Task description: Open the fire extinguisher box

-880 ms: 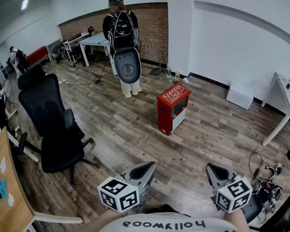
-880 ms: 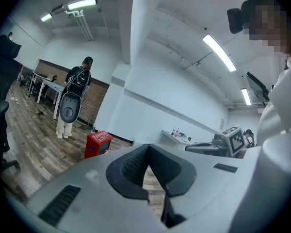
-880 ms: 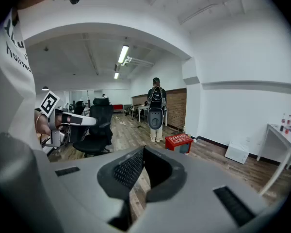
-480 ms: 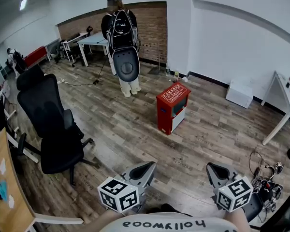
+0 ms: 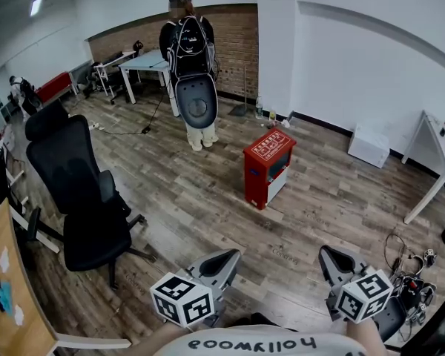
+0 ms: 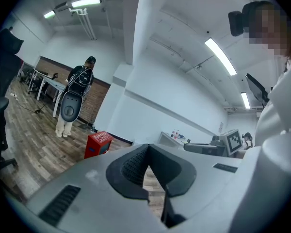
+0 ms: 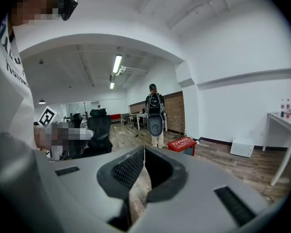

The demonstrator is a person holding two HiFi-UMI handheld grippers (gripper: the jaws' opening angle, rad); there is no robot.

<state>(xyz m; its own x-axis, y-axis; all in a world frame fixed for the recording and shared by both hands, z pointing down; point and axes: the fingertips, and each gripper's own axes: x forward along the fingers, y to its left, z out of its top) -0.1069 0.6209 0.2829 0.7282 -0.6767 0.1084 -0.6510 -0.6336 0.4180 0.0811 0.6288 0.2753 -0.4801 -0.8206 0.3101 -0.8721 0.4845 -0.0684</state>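
Observation:
The red fire extinguisher box (image 5: 268, 166) stands on the wooden floor in mid-room, its glazed door closed; it also shows small in the left gripper view (image 6: 98, 143) and the right gripper view (image 7: 183, 143). My left gripper (image 5: 228, 256) is held low near my body, well short of the box and pointing roughly toward it. Its jaws meet at the tips with nothing between them (image 6: 147, 147). My right gripper (image 5: 327, 258) hangs beside it at the same distance, shut and empty too (image 7: 144, 149).
A person with a black backpack (image 5: 190, 65) stands beyond the box. A black office chair (image 5: 83, 191) is at the left, a wooden desk (image 5: 7, 288) at the near left. A white table (image 5: 436, 154) and a tangle of cables (image 5: 409, 273) are at the right.
The head view has shifted slightly. Both grippers stay low in front of me, shut, and the box has not moved.

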